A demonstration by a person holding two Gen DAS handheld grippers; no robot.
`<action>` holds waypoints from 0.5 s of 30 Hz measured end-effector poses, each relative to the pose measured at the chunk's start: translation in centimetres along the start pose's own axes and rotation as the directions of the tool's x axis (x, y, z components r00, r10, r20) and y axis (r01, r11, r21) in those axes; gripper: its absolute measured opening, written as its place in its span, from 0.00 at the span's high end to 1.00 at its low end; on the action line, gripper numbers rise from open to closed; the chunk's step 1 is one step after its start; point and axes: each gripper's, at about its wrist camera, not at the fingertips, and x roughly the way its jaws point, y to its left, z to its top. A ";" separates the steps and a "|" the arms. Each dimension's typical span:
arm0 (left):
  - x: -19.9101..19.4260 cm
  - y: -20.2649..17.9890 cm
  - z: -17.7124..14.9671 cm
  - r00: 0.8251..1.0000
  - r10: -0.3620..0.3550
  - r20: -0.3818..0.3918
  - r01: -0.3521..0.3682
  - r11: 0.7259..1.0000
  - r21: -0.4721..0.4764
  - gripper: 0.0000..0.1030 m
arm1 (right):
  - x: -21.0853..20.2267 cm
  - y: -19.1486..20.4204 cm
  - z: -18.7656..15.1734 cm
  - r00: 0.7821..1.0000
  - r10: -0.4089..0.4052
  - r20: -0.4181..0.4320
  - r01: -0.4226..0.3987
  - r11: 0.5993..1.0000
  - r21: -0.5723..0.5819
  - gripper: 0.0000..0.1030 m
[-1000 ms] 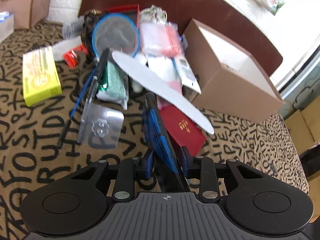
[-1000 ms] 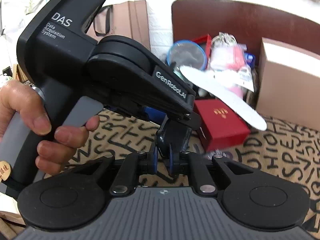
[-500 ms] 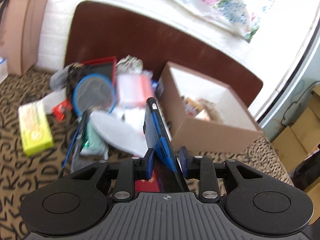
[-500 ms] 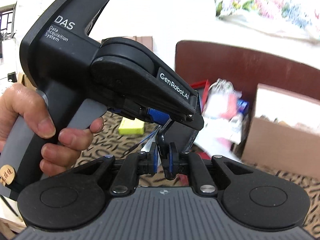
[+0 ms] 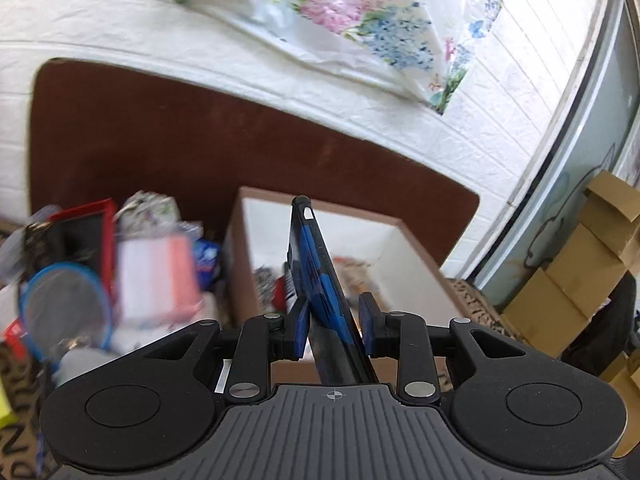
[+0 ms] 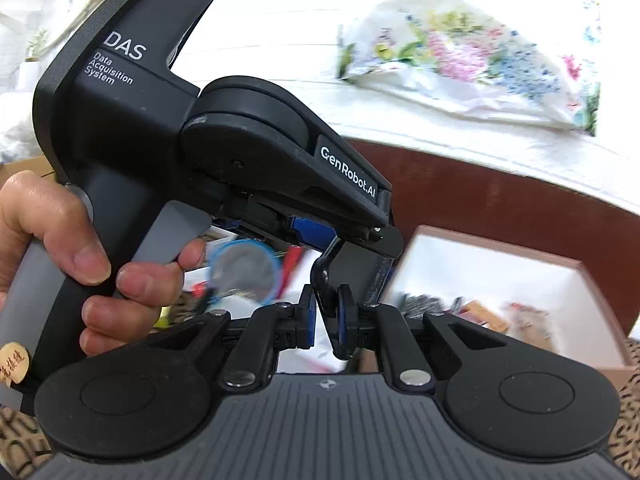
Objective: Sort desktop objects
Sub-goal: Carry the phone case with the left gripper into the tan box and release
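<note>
A thin black slab with a blue pattern stands on edge between the pads of my left gripper, which is shut on it. Seen from the right wrist, my right gripper is shut on the slab's rounded black corner, so both grippers hold the same slab in the air. A person's hand grips the left gripper's handle. Beyond the slab lies an open brown cardboard box with white inner walls and several small items inside; it also sits at the right of the right wrist view.
A blurred pile sits left of the box: a blue-rimmed round object, a red case, a pink and white packet. A brown board stands behind against the white wall. Stacked cartons stand far right.
Both grippers have risen with the slab and swung from the pile toward the box. The box's inside now shows behind the slab. Neither grip has changed.
</note>
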 end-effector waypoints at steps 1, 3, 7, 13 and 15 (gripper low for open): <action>0.7 0.0 0.4 1.000 -0.010 0.000 0.010 1.000 -0.004 0.77 | 0.2 -0.7 0.2 1.000 -0.011 0.002 0.011 1.000 0.000 0.88; 2.3 -0.1 1.1 1.000 -0.018 -0.001 0.018 1.000 -0.016 0.77 | 0.9 -1.9 0.7 0.999 -0.033 0.000 0.033 0.999 -0.001 0.88; 6.0 -0.1 2.4 0.999 -0.036 -0.012 0.036 0.999 -0.022 0.77 | 2.9 -4.5 1.3 0.998 -0.062 -0.013 0.062 0.998 0.005 0.88; 11.1 0.5 3.1 0.999 -0.023 -0.050 0.022 1.000 -0.012 0.76 | 6.5 -7.9 1.2 0.997 -0.059 -0.053 0.061 0.997 0.043 0.88; 12.7 0.9 3.2 0.997 -0.016 -0.072 0.015 1.000 -0.011 0.76 | 7.7 -8.9 0.9 0.996 -0.057 -0.068 0.061 0.996 0.059 0.88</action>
